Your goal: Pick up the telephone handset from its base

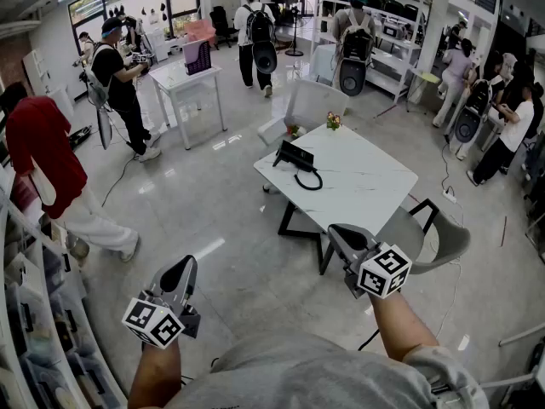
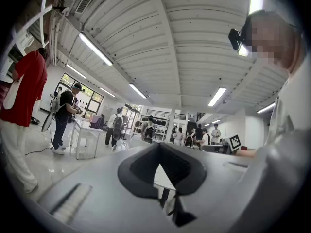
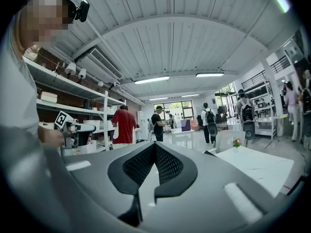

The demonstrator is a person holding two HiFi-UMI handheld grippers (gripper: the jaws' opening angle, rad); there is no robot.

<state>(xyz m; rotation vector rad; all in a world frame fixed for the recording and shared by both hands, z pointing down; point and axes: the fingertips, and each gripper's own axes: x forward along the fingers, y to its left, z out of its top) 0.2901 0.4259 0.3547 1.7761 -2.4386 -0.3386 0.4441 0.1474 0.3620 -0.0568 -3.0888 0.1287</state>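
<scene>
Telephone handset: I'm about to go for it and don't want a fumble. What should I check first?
1. Handset seated: ok, it looks to lie on the telephone, on the white table.
2. Within reach: not ok, left gripper and right gripper are well short of the table.
3. Jaws open: not ok, both shut, empty.
4. Cord free: ok, lies loose beside the telephone.
5. Clutter near it: ok, flowers stand apart.

Count on inspection.
- Tools: two, the left tool [image 1: 182,264] and the right tool [image 1: 334,229].
- Tabletops: two, the near tabletop [image 1: 370,190] and the far tabletop [image 1: 181,80].
- Telephone [image 1: 295,157]: one.
- Flower pot [image 1: 333,121]: one.
- Chairs: two, the grey chair [image 1: 444,239] and the white chair [image 1: 313,100].
</scene>
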